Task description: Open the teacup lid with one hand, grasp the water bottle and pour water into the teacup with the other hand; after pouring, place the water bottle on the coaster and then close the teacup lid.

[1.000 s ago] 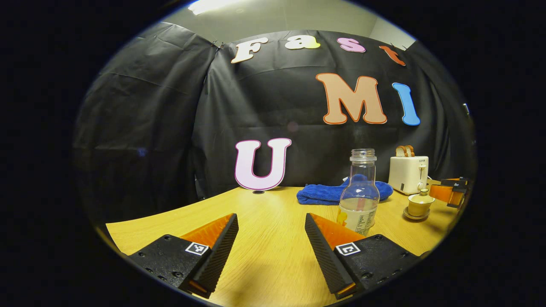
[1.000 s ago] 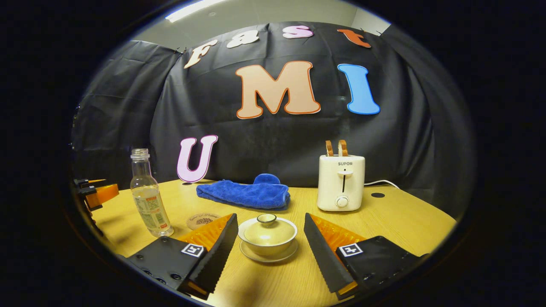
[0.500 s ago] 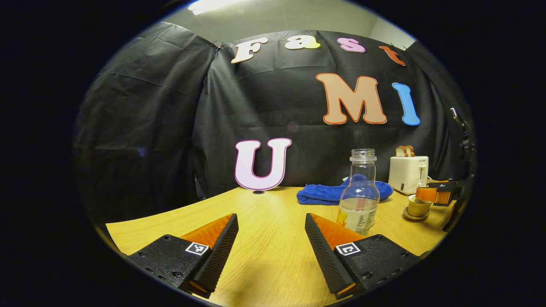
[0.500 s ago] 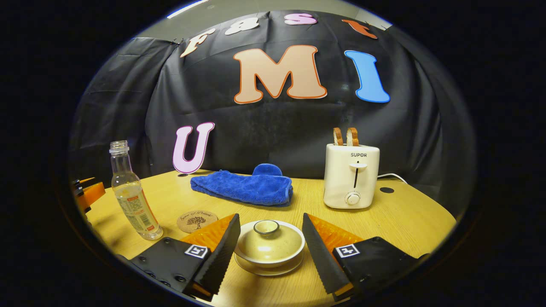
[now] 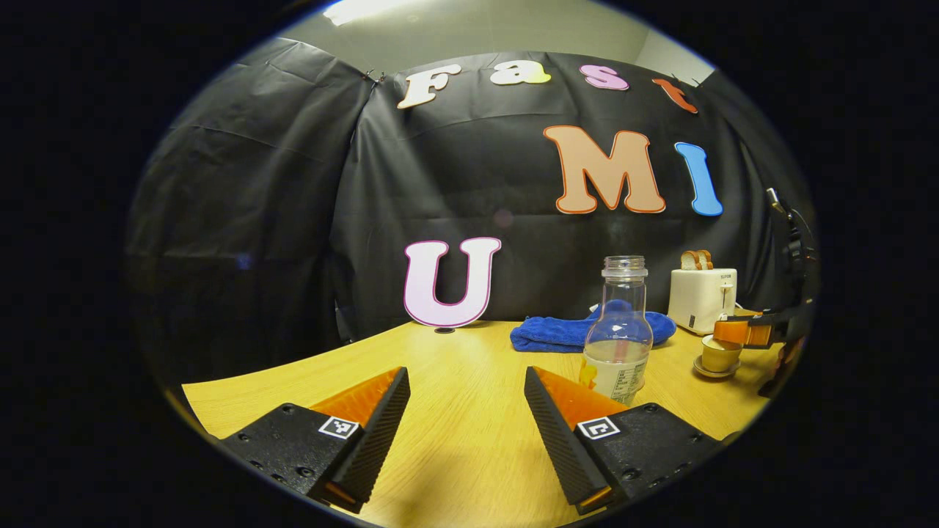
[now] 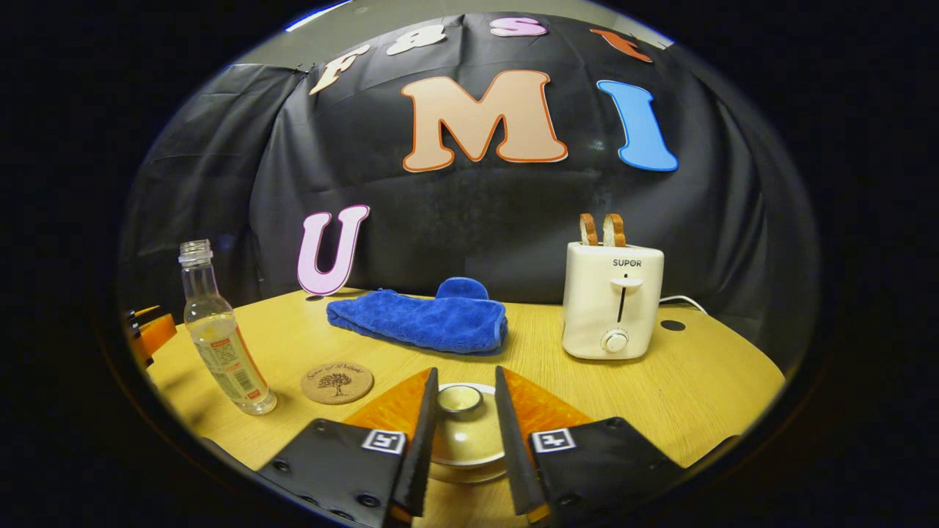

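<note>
Jaws of my left gripper [image 5: 466,425] stand wide and empty; the water bottle [image 5: 618,339] sits ahead, off the right jaw. In the right gripper view, my right gripper [image 6: 462,429] has narrowed around the teacup lid [image 6: 460,400] knob, contact unclear. Next I'd pinch and lift straight.

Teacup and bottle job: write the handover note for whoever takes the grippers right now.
Right gripper: fingers closed in around the lid knob of the teacup; contact can't be confirmed; lid looks seated.
Left gripper: open, holding nothing, bottle standing ahead to its right.
Coaster bare, beside the uncapped bottle.
Done: nothing yet.
Left: lift lid, grasp bottle, pour, set bottle on coaster, close lid.
</note>
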`<state>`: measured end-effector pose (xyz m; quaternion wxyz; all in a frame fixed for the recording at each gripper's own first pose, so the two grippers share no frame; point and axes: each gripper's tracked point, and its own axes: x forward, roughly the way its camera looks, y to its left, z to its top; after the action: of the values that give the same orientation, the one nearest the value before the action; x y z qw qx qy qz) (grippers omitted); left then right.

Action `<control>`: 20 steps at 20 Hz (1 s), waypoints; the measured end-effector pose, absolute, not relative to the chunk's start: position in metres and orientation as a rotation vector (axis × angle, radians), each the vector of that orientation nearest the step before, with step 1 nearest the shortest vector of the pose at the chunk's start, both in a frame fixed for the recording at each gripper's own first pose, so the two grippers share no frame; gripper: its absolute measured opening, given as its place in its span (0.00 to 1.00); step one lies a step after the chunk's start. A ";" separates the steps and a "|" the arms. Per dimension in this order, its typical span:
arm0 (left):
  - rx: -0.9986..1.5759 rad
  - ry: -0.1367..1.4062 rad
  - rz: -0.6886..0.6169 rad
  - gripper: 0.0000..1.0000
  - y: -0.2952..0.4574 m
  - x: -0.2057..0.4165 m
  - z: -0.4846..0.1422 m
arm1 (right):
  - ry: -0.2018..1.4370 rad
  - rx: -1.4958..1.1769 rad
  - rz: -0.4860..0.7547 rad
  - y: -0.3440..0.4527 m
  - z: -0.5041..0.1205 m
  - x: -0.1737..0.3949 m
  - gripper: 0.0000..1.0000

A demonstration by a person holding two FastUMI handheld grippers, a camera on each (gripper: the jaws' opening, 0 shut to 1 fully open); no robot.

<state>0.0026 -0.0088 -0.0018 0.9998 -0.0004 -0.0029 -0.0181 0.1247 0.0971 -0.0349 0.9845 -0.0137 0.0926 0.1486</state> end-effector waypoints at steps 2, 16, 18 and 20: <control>-0.001 -0.006 -0.036 0.92 -0.009 0.002 -0.002 | 0.180 -0.042 0.303 0.099 -0.036 0.126 0.34; -0.004 -0.009 -0.139 0.92 -0.032 0.002 -0.001 | 0.059 0.003 0.295 0.086 -0.015 0.093 0.35; -0.007 -0.012 -0.235 0.92 -0.054 -0.002 -0.001 | 0.010 0.011 0.289 0.079 -0.006 0.078 0.35; -0.010 -0.013 -0.327 0.91 -0.070 -0.006 -0.001 | 0.013 0.010 0.274 0.071 -0.007 0.067 0.35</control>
<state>-0.0055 -0.0703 -0.0008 0.9866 -0.0049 -0.0066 -0.1629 0.0669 0.0706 -0.0066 0.9906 0.0051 0.0065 0.1364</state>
